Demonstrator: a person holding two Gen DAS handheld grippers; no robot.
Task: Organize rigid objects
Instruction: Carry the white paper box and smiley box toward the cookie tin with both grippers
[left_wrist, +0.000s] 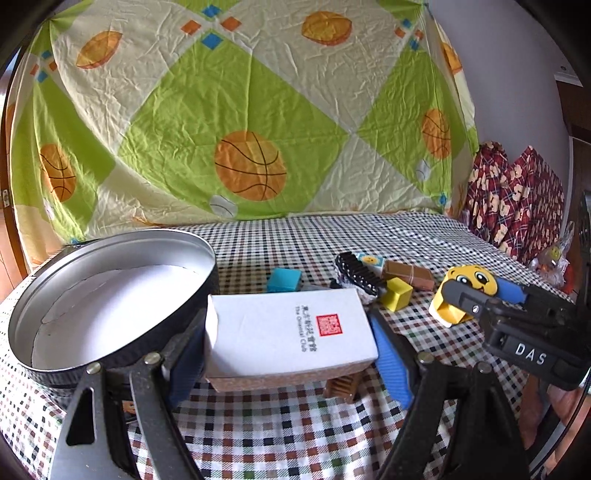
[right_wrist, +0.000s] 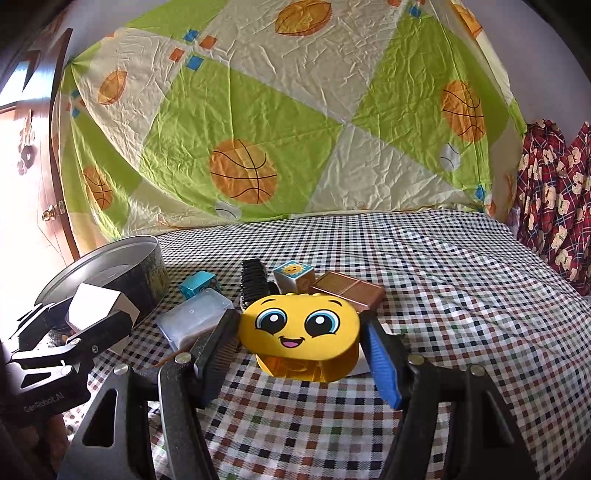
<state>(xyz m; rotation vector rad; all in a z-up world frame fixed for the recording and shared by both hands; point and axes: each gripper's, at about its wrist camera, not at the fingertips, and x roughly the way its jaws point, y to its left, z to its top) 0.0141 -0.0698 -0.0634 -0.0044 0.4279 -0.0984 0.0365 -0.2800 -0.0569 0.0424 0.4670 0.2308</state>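
My left gripper (left_wrist: 291, 354) is shut on a white box (left_wrist: 291, 328) with a red stamp, held just right of the round metal tin (left_wrist: 92, 321). The white box (right_wrist: 98, 304) also shows at the left of the right wrist view, raised above the cloth. My right gripper (right_wrist: 299, 343) is around a yellow smiley-face toy (right_wrist: 301, 328) that sits on the checked cloth; its fingers (right_wrist: 382, 365) flank the toy, and I cannot tell whether they press on it. The toy (left_wrist: 469, 284) and the right gripper (left_wrist: 480, 302) also show in the left wrist view.
Behind the toy lie a teal cube (right_wrist: 199, 286), a black comb-like piece (right_wrist: 255, 282), a sun-picture cube (right_wrist: 293, 277), a brown bar (right_wrist: 349, 293) and a clear plastic case (right_wrist: 195, 317). A yellow cube (left_wrist: 397, 293) sits mid-table. Patterned sheet hangs behind; red fabric at right.
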